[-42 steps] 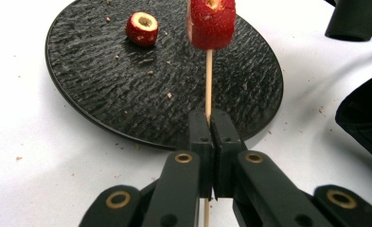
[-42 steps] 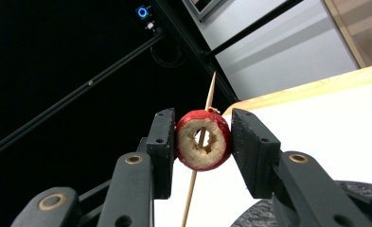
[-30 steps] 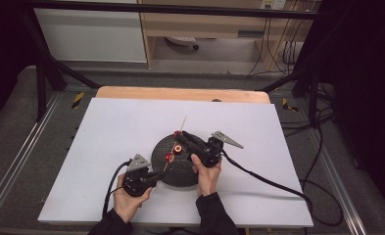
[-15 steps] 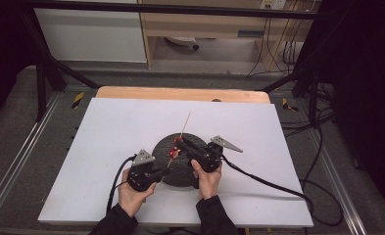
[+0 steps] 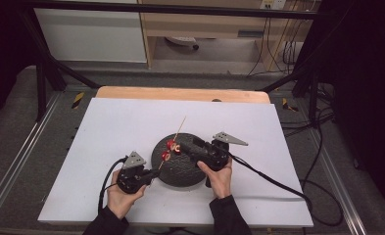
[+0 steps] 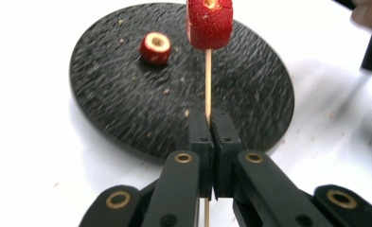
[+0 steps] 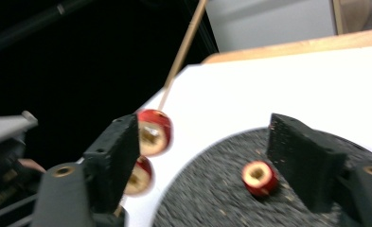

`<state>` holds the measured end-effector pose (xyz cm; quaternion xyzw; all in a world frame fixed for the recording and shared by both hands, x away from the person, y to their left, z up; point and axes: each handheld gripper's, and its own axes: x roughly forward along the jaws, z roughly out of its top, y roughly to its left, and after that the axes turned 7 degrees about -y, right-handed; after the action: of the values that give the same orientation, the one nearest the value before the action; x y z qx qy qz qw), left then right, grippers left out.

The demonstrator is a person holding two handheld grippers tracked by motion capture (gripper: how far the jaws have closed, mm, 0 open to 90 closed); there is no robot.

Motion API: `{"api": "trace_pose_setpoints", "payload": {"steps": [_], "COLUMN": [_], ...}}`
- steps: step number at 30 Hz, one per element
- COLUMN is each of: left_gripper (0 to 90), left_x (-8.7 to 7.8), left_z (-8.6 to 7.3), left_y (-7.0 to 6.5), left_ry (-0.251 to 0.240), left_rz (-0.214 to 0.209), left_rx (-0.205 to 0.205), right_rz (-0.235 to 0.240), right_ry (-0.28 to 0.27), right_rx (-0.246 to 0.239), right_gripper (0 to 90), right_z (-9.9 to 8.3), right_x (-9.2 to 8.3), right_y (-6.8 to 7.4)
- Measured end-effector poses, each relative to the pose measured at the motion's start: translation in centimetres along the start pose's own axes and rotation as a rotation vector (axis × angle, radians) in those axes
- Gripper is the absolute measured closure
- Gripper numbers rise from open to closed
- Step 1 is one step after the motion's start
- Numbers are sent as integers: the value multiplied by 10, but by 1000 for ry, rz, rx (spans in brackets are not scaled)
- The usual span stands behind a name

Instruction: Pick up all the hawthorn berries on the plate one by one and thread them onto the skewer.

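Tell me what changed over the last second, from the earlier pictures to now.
The right gripper has just opened its jaws; they now stand apart, pressing on nothing, with the skewered red pieces beside one jaw. The left gripper stayed shut on the wooden skewer. The black round plate and the loose red piece on it kept their places.

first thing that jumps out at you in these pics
The thin wooden skewer stands out: the left gripper is clamped shut on it, with red fruit pieces threaded on it over the near left edge of the round black plate. One more red hollowed fruit piece lies loose on that plate. The right gripper hangs just above it, its jaws having just opened with nothing pressed between them.
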<state>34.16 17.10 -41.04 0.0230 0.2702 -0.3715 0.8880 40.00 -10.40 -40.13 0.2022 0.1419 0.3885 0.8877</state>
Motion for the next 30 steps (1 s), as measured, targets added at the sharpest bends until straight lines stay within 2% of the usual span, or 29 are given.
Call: {"api": "trace_pose_setpoints", "payload": {"steps": [4, 7, 10, 19, 23, 30], "left_gripper": [886, 885, 885, 885, 884, 884], "left_x": [-10, -17, -23, -37, -39, -42], "left_z": [-6, -11, -16, -25, -27, -32], "left_y": [6, 11, 15, 28, 33, 36], "left_ry": [2, 17, 23, 36, 35, 42], "left_rz": [14, 26, 40, 47, 43, 37], "left_rx": [10, 10, 16, 22, 18, 31], "right_rz": [-37, -63, -79, -130, -140, -159], "right_ry": [95, 173, 246, 411, 497, 587], "right_rx": [-51, -105, -134, -237, -289, -341], "right_gripper": [154, 106, 76, 80, 87, 92], "right_z": [4, 4, 5, 14, 19, 30], "right_x": [-2, -3, -3, -1, 8, 31], "right_y": [-4, -8, -11, -19, -17, -10]}}
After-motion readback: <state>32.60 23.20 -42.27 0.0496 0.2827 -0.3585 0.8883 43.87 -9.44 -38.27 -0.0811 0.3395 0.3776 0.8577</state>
